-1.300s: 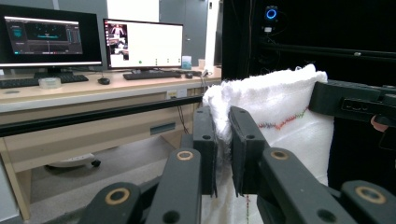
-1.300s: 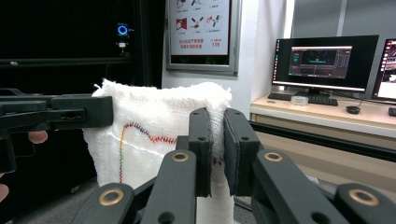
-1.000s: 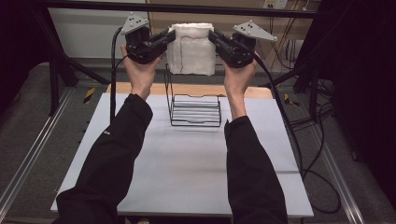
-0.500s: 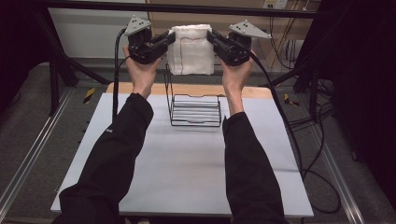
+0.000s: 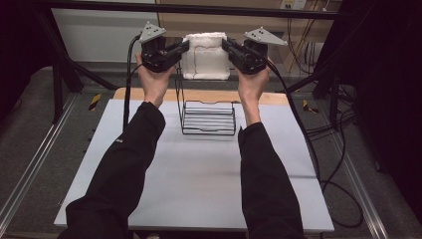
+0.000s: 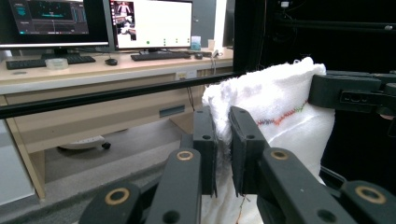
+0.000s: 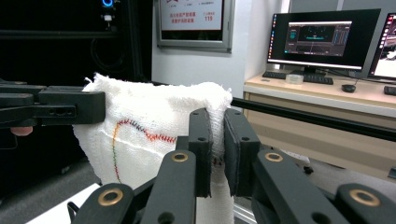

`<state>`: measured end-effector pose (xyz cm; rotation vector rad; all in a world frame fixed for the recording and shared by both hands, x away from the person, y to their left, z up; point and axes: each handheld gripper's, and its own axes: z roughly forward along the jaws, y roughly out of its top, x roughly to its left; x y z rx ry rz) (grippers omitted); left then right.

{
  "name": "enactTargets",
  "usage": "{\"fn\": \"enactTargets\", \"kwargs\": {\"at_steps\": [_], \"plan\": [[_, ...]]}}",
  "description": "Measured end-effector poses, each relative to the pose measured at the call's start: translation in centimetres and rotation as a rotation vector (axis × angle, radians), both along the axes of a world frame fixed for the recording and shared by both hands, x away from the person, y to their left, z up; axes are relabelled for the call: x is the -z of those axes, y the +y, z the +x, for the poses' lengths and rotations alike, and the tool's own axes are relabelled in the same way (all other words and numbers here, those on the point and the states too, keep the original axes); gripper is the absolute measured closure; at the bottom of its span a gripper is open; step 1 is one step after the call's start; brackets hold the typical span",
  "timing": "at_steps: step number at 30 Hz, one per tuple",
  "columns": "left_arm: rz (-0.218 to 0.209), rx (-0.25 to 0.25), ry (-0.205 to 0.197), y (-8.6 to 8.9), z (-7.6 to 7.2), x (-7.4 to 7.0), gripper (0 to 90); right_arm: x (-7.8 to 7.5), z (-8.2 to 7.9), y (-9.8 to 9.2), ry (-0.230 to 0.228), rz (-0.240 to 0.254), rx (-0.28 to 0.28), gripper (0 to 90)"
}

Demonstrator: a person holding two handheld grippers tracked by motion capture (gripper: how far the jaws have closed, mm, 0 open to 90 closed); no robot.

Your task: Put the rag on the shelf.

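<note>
towel (image 5: 206, 55) unmoved, stretched between left tongs (image 5: 183, 48), right tongs (image 5: 228, 46).

The wire rack (image 5: 208, 117) stood at the far middle of the table (image 5: 194, 189), right under the white towel (image 5: 206, 56) that was stretched between the left gripper (image 5: 183, 47) and the right gripper (image 5: 228, 46), so a straight drop met its upright frame and bars. The near half of the tabletop and the strips on either side of the rack lay bare, giving the forearms open passage. A black crossbar (image 5: 199, 8) ran across just beyond and above the towel, limiting room to lift or push farther away.
</note>
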<state>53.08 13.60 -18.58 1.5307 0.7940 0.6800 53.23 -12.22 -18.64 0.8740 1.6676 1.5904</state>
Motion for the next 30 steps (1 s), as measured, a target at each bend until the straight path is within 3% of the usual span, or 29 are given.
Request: {"fn": "enactTargets", "kwargs": {"at_steps": [8,26,30], "plan": [[0.014,0.003,0.025,0.4,0.0,1.3,81.3,0.8,-0.1,0.4,0.020,-0.027,-0.002,82.2],[0.040,0.023,0.051,-0.1,-0.5,3.2,81.3,2.9,-0.7,0.0,0.071,-0.035,0.007,82.0],[0.025,0.032,0.044,-0.1,-0.7,3.2,81.3,3.2,-1.0,-0.2,0.067,-0.028,0.001,82.0]]}}
